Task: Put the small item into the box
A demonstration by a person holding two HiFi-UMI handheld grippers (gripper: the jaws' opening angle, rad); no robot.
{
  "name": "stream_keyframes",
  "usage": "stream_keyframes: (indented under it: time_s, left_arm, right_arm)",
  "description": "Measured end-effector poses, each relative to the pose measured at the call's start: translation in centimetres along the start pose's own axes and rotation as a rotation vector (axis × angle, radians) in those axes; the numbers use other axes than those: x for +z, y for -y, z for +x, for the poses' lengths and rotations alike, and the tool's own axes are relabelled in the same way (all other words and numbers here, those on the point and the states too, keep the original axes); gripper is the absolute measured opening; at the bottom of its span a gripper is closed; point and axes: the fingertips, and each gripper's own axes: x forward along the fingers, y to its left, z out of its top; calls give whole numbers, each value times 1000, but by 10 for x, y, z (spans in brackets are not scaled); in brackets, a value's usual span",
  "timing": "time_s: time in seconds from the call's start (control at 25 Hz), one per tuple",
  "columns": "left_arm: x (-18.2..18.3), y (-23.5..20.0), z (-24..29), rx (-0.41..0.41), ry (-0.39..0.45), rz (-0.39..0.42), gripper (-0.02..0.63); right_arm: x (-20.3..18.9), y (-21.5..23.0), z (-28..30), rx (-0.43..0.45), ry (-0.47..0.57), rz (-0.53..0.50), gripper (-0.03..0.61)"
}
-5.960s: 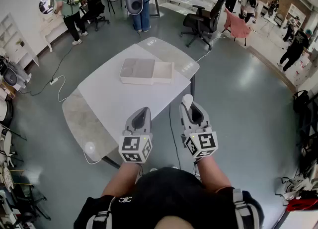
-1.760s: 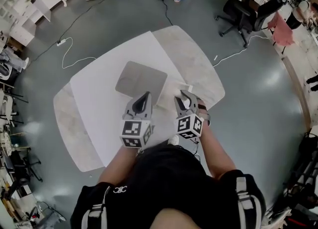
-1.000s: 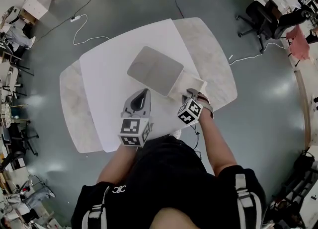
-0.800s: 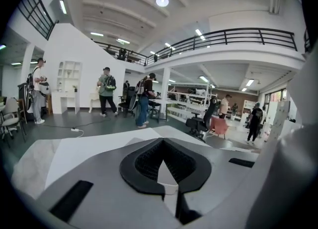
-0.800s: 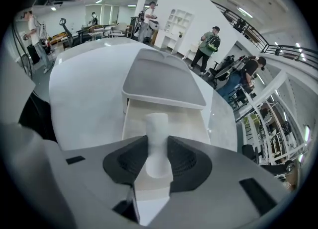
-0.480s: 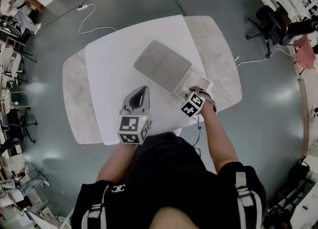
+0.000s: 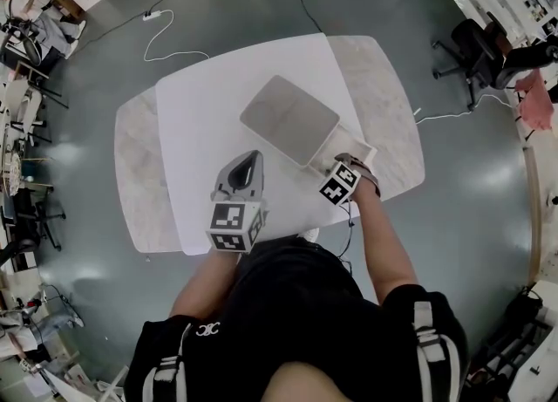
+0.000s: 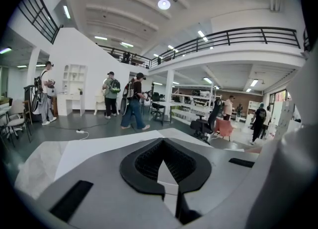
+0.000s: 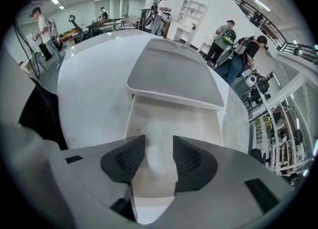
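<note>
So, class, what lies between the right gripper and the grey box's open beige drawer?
A small, blurred whitish item between the right gripper's just-opening jaws, in right gripper view.

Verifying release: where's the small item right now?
Right gripper view, centre: the small white item, blurred, lies between the right gripper's jaws, which have just been opening, over the box's open drawer.

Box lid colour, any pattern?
Plain matte grey lid, no pattern; beige tray pulled out beneath it. Shows best in the right gripper view.
</note>
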Motion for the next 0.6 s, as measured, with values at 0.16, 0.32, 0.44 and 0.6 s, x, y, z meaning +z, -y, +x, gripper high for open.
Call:
stream_keyframes:
  time_s: [0.16,0.32,0.44,0.6]
  left_arm:
    - [2,0,-2,-9,7,2,5]
    - [1,4,-1,-21,12,-1,5]
    - [5,9,3,-36,21,-1,5]
    - [8,16,8,-63,33,3,6]
  right_arm:
    - [1,2,-6,-12,17,37,158]
    - [4,7,-17,-36,67,125,155]
    - [7,17,-35,-66,133,215,96]
    - [16,32,-64,-101,278,375,27]
